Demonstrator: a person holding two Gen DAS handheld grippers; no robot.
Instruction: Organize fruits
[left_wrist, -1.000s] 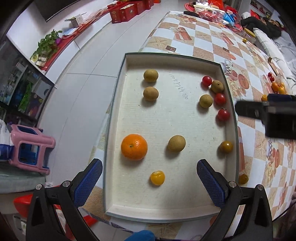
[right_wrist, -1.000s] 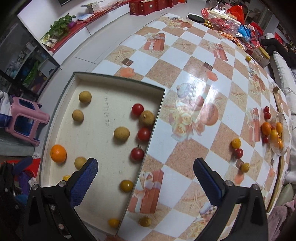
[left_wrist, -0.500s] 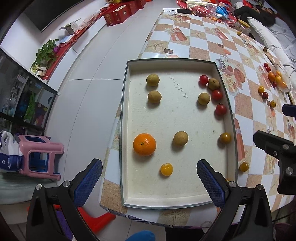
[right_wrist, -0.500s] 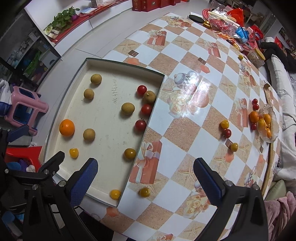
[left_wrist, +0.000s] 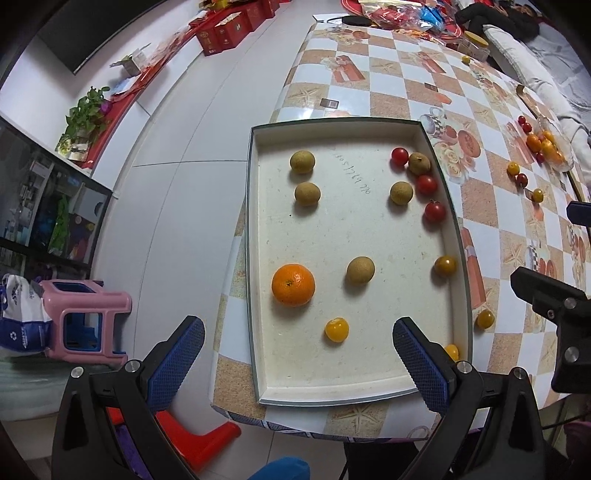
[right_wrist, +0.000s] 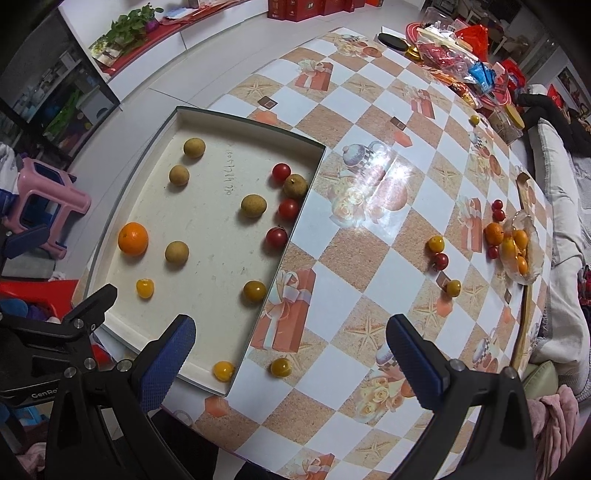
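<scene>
While both hand-held grippers (left_wrist: 295, 354) (right_wrist: 291, 354) hung wide apart, empty, above tray (left_wrist: 255, 258), sorting looked unfinished; next, likely yellow fruit (left_wrist: 336, 329) at 12 o'clock.

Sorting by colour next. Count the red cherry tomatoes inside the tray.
3, all along the tray's right side: one near the far corner, one below it, one nearest. None seem hidden.
</scene>
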